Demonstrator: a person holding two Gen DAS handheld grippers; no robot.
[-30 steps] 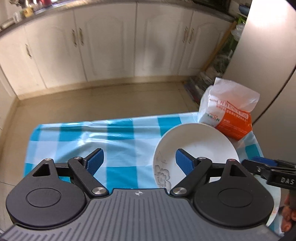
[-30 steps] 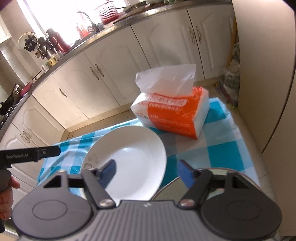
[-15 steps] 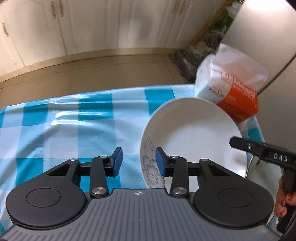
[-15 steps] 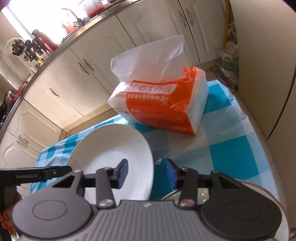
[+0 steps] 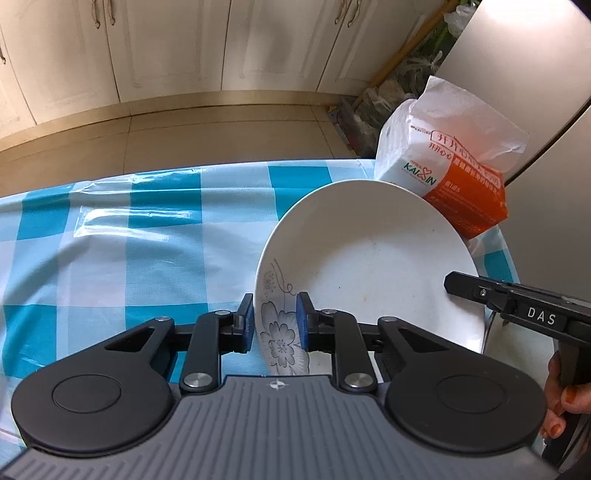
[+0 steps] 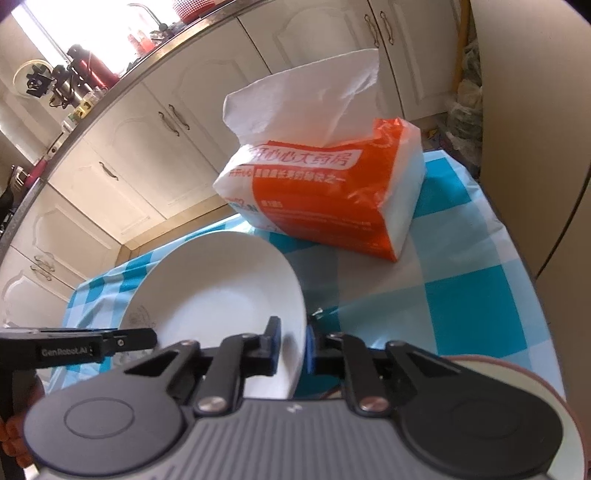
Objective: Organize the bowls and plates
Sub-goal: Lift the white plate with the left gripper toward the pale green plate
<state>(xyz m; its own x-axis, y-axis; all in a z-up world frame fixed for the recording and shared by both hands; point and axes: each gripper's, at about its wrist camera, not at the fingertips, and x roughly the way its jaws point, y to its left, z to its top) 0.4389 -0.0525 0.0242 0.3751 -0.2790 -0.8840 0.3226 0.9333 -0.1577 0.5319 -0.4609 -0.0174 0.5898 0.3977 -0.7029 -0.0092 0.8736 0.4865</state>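
Cream cabinets line a tan tiled floor; bright window.

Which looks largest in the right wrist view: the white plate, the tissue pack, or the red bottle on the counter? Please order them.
1. tissue pack and white plate: they look alike in size, so I do not rank them.
2. red bottle: smallest, though it stands far from the camera.

The tissue pack is showing "KAIXIN"; the right tongs are displaying "DAS"; the left tongs are displaying "GenRobot.AI".
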